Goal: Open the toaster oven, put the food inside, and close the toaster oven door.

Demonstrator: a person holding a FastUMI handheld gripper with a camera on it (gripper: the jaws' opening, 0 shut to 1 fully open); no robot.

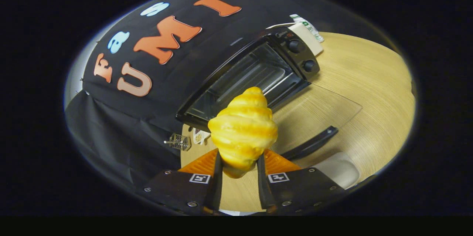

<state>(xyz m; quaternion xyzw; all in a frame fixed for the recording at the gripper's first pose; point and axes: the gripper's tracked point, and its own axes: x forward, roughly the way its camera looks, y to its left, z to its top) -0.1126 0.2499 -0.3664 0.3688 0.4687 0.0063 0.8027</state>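
Croissant (242, 128): held up off the table (369, 80), long axis running away from the gripper, tip toward the toaster oven (255, 73) | Oven: door (317, 112) folded down flat, cavity open just beyond the croissant, bare tabletop beside the door | Gripper (239, 162): both fingers clamped on the croissant's near end

Croissant (242, 128) hides lower middle of toaster oven (251, 77) cavity and part of glass door (317, 112); croissant base sunk between gripper (239, 164) fingers (contact faces hidden); small items (184, 140) beside oven unidentifiable.
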